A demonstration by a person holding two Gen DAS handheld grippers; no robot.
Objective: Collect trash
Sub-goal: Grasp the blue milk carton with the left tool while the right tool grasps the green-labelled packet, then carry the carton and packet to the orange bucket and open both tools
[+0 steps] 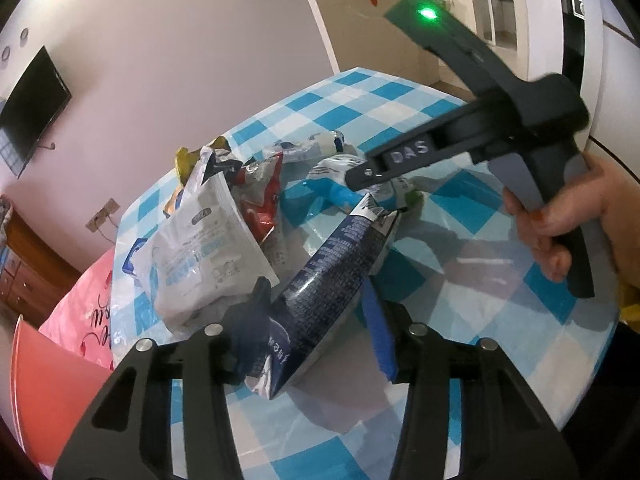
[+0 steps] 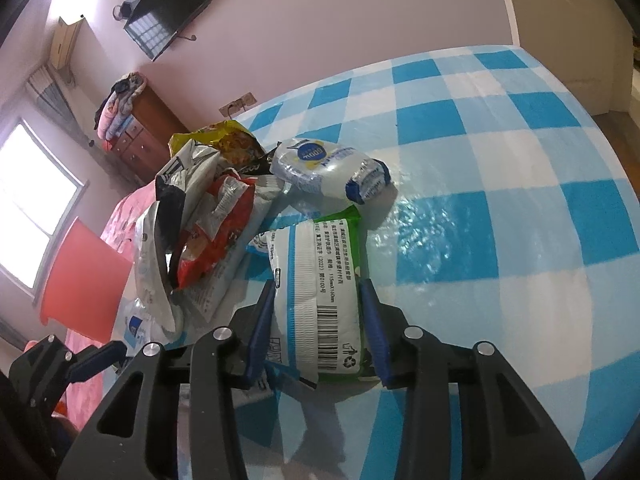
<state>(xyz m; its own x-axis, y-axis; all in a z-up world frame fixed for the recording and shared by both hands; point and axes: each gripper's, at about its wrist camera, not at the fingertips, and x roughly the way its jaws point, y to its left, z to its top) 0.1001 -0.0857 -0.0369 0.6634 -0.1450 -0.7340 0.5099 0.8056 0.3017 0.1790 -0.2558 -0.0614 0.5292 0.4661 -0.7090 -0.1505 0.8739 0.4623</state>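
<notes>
A heap of empty wrappers lies on the blue-and-white checked table (image 1: 460,208). In the left wrist view my left gripper (image 1: 316,320) has a dark blue crumpled wrapper (image 1: 320,280) between its fingers, lifted at a slant; I cannot tell how firmly the jaws press it. A white packet (image 1: 200,248) and a red packet (image 1: 260,196) lie beyond. In the right wrist view my right gripper (image 2: 316,328) is closed around a white-and-green wipes packet (image 2: 320,280) resting on the table. A blue-white bag (image 2: 328,168) lies further off. The right gripper also shows in the left wrist view (image 1: 360,176).
A red bin (image 2: 84,280) stands left of the table, beside pink bedding (image 1: 80,320). A wooden cabinet (image 2: 144,136) and a wall TV (image 2: 168,12) are behind. The table's checked cloth (image 2: 500,220) stretches to the right of the heap.
</notes>
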